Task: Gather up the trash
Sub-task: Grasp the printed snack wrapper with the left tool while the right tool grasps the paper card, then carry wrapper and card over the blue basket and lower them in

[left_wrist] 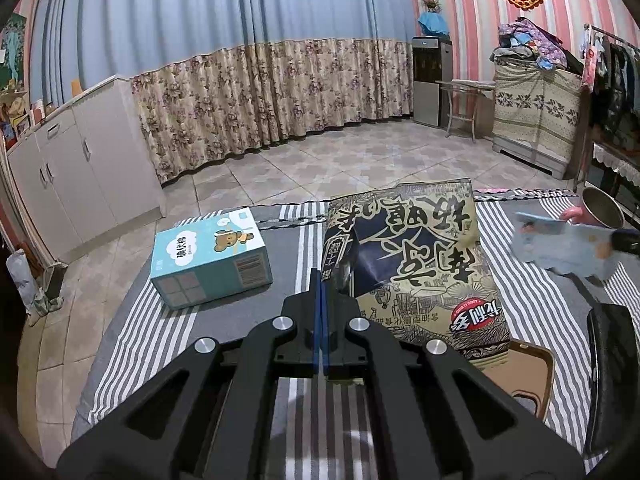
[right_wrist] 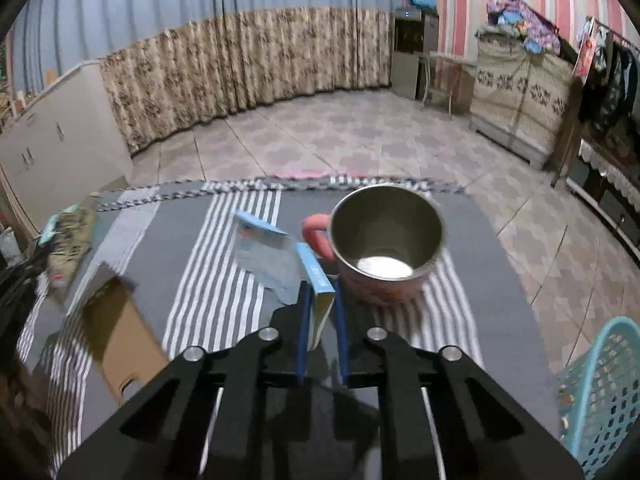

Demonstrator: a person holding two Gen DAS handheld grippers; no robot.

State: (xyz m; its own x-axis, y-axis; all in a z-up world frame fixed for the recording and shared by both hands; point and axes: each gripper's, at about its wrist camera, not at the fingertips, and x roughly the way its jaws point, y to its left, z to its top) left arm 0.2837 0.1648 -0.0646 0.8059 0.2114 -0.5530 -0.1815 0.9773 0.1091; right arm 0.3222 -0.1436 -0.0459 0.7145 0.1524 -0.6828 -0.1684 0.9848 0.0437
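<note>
- Two grippers, two catches, both raised above the striped tablecloth point(right_wrist: 224, 248).
- Left gripper point(left_wrist: 322, 280): fingers pressed nearly together, pinching the left edge of the snack bag point(left_wrist: 412, 264); bag spread out to the right of the jaws, long axis running away from the camera.
- Right gripper point(right_wrist: 320, 300): clamped on the small blue carton point(right_wrist: 280, 260), held edge-on between the blue pads, its length pointing forward and left, just short of the pink mug point(right_wrist: 384, 240).
- Teal basket point(right_wrist: 600, 396) low at the right, likely the trash bin; nearer the right gripper, so probably a swing right and down first.
- Tissue box point(left_wrist: 210, 256) left of the bag, closer to the left gripper.
- Flat cardboard piece point(right_wrist: 120, 340) lying between the two.
</note>
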